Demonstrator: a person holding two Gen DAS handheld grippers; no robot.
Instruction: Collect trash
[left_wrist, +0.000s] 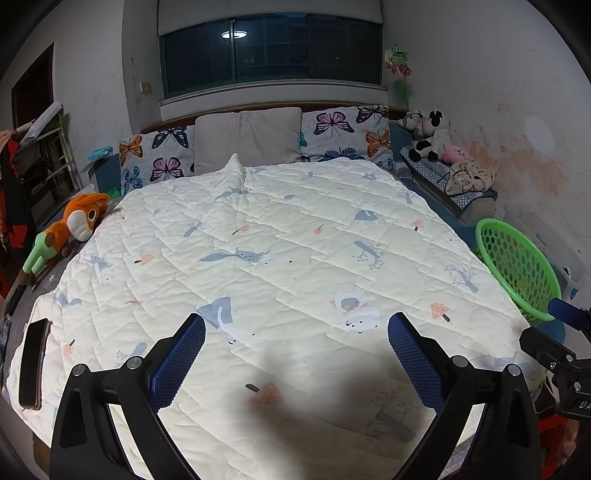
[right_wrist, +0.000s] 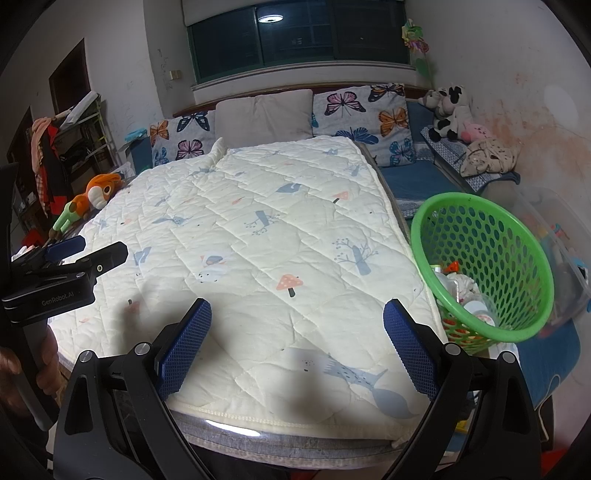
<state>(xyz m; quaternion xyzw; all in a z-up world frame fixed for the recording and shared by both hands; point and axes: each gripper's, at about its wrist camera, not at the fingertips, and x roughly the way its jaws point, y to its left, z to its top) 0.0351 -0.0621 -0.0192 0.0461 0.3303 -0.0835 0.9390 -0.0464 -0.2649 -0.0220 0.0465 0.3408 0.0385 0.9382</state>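
Trash (right_wrist: 466, 295) sits in the green basket (right_wrist: 517, 243) beside the bed (right_wrist: 258, 236), and both grippers, left (left_wrist: 295, 354) and right (right_wrist: 295, 347), hang wide and hold nothing, so look slowly over the quilt for more.

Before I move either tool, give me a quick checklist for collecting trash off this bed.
1. Left tool open and empty: ok.
2. Right tool open and empty: ok.
3. Green basket within view, tilted open toward the bed: ok.
4. Room left in the basket, with scraps only at the bottom: ok.
5. Trash left on the quilt: cannot tell, none visible.
6. Phone at the quilt's left edge is not trash: ok, leave it.
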